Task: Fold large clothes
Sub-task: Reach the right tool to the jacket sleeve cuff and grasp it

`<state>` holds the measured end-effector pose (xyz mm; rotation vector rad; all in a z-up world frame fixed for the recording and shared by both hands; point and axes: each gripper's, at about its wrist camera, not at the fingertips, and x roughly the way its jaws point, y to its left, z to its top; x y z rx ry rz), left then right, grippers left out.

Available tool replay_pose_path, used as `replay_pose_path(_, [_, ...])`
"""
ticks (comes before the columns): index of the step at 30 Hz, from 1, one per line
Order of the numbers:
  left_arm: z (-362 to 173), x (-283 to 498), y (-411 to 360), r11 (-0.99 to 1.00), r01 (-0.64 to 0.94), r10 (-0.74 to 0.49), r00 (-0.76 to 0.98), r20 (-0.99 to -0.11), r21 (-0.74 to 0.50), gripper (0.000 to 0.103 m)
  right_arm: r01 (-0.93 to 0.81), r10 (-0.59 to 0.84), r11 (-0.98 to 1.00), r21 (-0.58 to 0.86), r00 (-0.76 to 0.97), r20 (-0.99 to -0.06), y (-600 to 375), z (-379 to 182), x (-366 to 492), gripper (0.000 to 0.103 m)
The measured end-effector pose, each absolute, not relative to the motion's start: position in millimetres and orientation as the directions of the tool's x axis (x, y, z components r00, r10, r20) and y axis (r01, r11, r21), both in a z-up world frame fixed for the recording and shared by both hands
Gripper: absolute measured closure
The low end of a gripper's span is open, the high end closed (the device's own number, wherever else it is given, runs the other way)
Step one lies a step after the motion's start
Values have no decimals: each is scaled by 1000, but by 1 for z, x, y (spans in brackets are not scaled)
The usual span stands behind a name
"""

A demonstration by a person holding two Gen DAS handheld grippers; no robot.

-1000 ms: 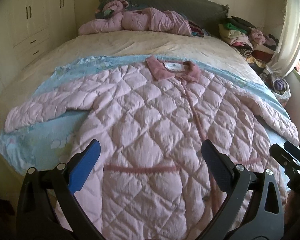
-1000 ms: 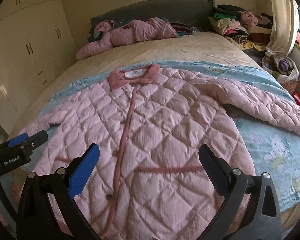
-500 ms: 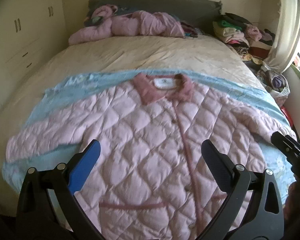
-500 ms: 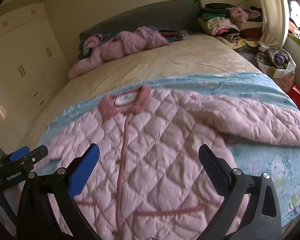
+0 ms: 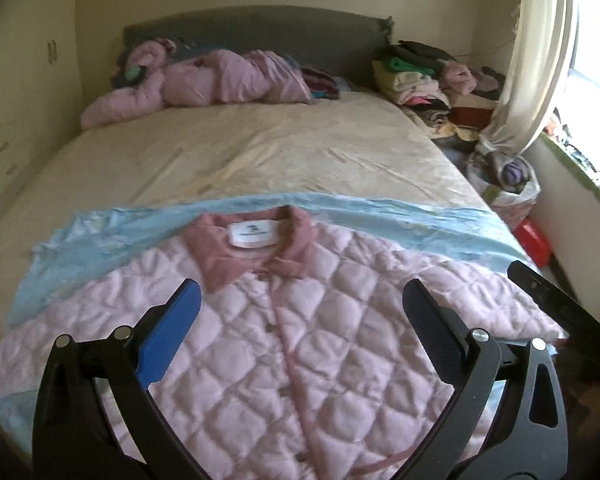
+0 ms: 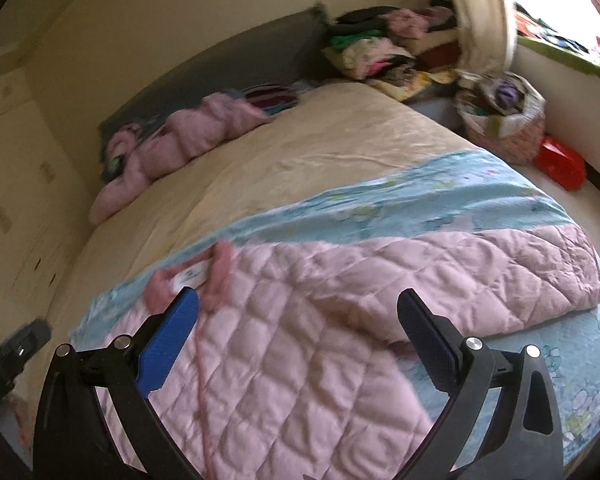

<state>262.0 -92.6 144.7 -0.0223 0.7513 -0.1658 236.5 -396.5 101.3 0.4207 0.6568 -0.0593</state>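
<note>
1 bag (image 6: 500,120) by the window, stuffed with what looks like clothes. 1 pink quilted jacket (image 5: 300,340) lies flat, buttoned, on the blue sheet (image 5: 400,220) across the bed (image 5: 240,152). Left gripper (image 5: 300,320) and right gripper (image 6: 298,320) both gape wide, holding nothing, above it

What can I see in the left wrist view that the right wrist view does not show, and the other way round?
Only the left wrist view shows the jacket's buttons down the front.

Only the right wrist view shows the end of the jacket's sleeve lying on the blue sheet.

Both show the pink quilted jacket spread flat, its collar, another pink garment by the headboard, the clothes pile and the red bag. The left gripper and right gripper are open and empty.
</note>
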Motion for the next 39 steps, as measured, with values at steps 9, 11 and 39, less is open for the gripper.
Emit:
replay_pose_path(9, [97, 287, -124, 984, 149, -172, 651, -740, -98, 8, 432, -107, 835, 341, 736, -669, -484, 51, 255, 4])
replay_pose_path(11, [88, 289, -127, 986, 139, -158, 637, -754, -89, 8, 481, -131, 805, 348, 715, -686, -503, 37, 254, 4])
replay_pose_path(39, [38, 289, -125, 992, 103, -114, 563, -818, -68, 8, 788, -249, 321, 525, 605, -756, -678, -110, 213, 65])
